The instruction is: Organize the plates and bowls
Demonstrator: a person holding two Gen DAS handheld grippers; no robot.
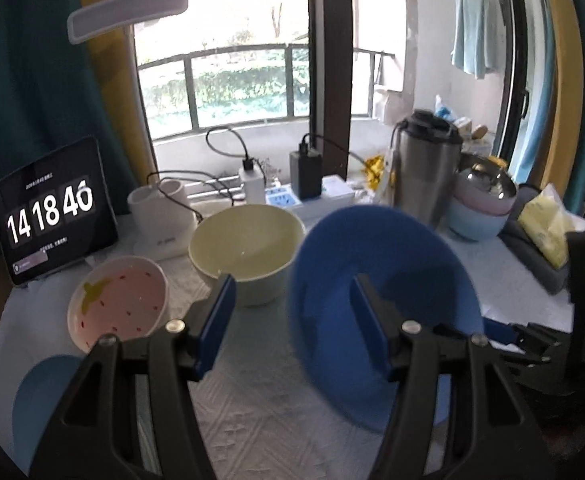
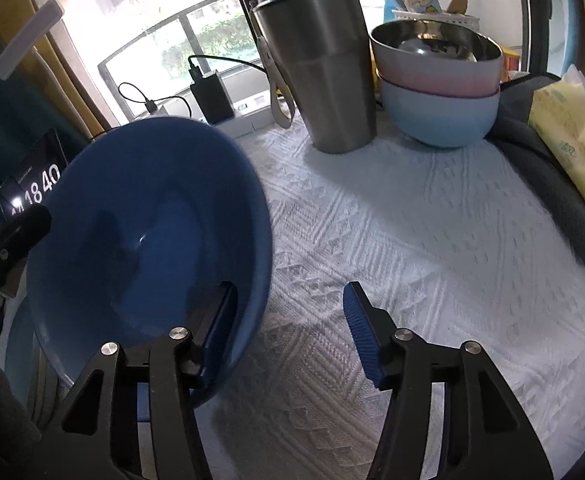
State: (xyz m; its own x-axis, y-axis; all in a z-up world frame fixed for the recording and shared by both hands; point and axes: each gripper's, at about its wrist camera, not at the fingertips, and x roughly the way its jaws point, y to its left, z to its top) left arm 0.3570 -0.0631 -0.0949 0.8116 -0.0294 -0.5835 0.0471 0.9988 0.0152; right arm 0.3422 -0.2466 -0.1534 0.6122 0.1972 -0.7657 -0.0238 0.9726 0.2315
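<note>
A tilted bowl (image 2: 148,236) stands left of the tumbler (image 2: 324,68), with stacked bowls (image 2: 440,96) right of it.

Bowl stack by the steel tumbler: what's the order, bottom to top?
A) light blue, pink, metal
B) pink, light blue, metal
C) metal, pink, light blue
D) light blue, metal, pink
A: the right wrist view shows the light blue bowl on the tablecloth, the pink bowl nested in it, and the metal bowl on top.

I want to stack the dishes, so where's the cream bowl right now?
In the left wrist view, the cream bowl sits mid-table, between the strawberry plate and the tilted blue bowl.
</note>
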